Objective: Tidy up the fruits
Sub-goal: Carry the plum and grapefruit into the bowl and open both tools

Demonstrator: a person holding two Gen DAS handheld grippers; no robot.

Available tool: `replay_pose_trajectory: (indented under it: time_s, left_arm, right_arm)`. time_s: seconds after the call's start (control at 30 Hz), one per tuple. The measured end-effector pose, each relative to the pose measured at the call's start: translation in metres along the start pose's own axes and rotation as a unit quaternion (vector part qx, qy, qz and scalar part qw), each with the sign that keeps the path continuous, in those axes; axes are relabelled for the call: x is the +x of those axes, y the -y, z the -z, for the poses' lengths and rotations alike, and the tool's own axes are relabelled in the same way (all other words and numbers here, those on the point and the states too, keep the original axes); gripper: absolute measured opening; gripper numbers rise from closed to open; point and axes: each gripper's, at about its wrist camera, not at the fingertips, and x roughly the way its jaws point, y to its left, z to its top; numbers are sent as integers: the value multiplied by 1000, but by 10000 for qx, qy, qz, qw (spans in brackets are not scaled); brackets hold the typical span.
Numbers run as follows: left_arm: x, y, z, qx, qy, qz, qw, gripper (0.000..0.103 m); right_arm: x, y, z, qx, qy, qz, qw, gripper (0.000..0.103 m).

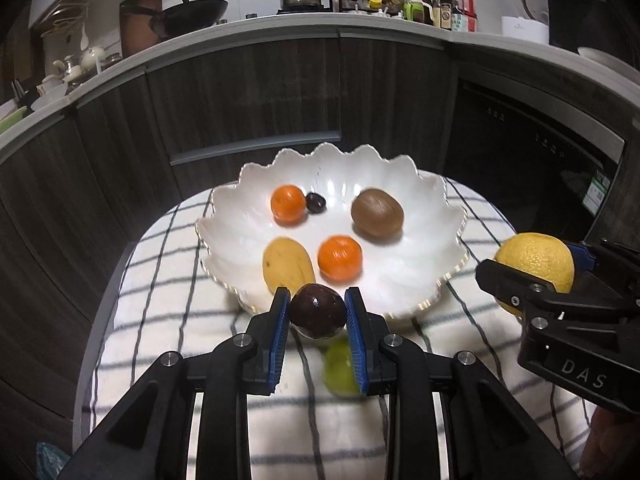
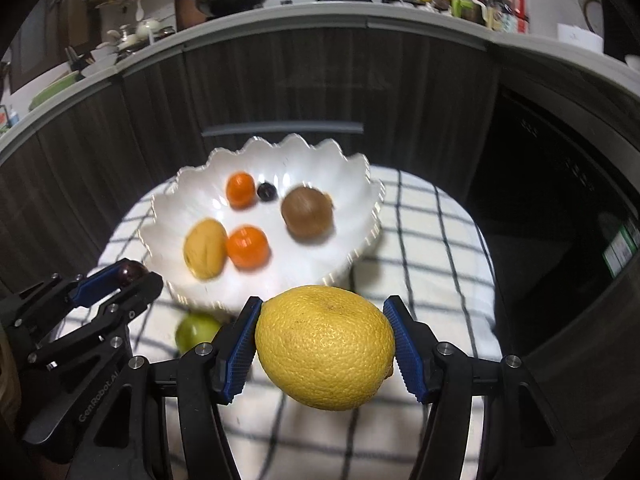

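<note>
A white scalloped bowl [image 1: 420, 280] [image 2: 352, 184] stands on a checked cloth. It holds two oranges [image 1: 340, 259], a kiwi [image 1: 377, 213], a yellow fruit [image 1: 286, 266] and a small dark fruit [image 1: 315, 202]. My left gripper [image 1: 318, 312] is shut on a dark purple fruit [image 1: 317, 311] just before the bowl's near rim; it also shows in the right wrist view [image 2: 130, 273]. My right gripper [image 2: 324, 340] is shut on a large lemon [image 2: 325, 346] [image 1: 536, 264], right of the bowl. A green fruit [image 1: 340, 366] [image 2: 196, 330] lies on the cloth below the left gripper.
The checked cloth [image 1: 168, 320] covers a small round table. Dark kitchen cabinets [image 1: 240, 100] stand behind it, with a counter of pans and bottles [image 1: 400, 4] above. A dark oven front [image 1: 540, 152] is to the right.
</note>
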Motion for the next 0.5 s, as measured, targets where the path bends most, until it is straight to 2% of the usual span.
replay_pose_trajectory:
  time_s: [0.3, 0.5]
  left_arm:
    - [31, -14, -25, 24, 64, -150, 9999, 28]
    - [52, -19, -28, 18, -125, -57, 9999, 28]
  right_arm:
    - [39, -5, -29, -7, -80, -73, 9999, 62]
    - [57, -8, -35, 31, -205, -112, 9997, 62]
